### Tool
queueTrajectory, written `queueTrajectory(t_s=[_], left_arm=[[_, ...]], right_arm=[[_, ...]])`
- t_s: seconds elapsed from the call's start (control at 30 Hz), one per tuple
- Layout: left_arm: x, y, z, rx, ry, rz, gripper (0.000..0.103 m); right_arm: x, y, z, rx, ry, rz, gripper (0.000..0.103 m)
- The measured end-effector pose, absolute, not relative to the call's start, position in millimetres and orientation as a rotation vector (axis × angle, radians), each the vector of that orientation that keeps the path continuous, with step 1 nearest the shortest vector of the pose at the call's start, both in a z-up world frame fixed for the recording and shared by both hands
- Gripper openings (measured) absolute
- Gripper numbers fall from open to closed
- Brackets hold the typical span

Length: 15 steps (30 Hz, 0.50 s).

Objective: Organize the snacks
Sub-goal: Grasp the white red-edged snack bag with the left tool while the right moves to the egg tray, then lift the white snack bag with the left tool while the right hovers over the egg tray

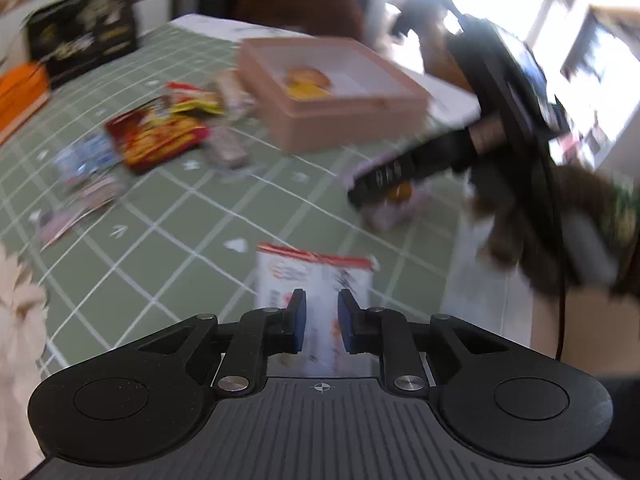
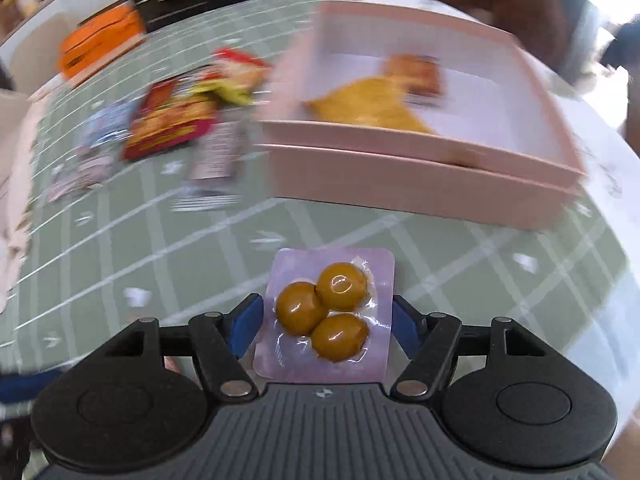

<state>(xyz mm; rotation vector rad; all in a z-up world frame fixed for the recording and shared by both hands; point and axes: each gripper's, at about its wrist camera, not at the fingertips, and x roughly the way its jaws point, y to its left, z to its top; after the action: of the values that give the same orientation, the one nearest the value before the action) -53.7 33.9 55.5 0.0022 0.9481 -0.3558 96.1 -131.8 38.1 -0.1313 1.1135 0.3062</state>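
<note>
Clearly, with a white packet (image 1: pixel 316 300) pinched in the left gripper (image 1: pixel 322 318) and the egg pack (image 2: pixel 326 312) clamped widthwise by the right gripper (image 2: pixel 326 326), either could be dropped short of the pink box (image 2: pixel 420 184) if jolted.

A home dining room, it seems: a bench (image 2: pixel 120 240) under a green checked cloth lies ahead of the hand-held gripper (image 2: pixel 324 328), a brown chair (image 1: pixel 300 4) beyond its far edge, bright windows (image 1: pixel 560 20) off to the right.
</note>
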Motion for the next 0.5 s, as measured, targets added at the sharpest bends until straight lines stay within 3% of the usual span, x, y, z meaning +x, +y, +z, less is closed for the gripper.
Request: queueTrajectory(t_s=[0.23, 0.5], left_arm=[[-61, 1, 37, 0.203, 0.959, -0.39, 0.025], [-40, 2, 32, 0.226, 0.903, -0.332, 0.027]], right_arm=[[80, -183, 36, -0.068, 1.122, 0.224, 0.07], [51, -195, 33, -0.092, 1.109, 0.198, 0.076]])
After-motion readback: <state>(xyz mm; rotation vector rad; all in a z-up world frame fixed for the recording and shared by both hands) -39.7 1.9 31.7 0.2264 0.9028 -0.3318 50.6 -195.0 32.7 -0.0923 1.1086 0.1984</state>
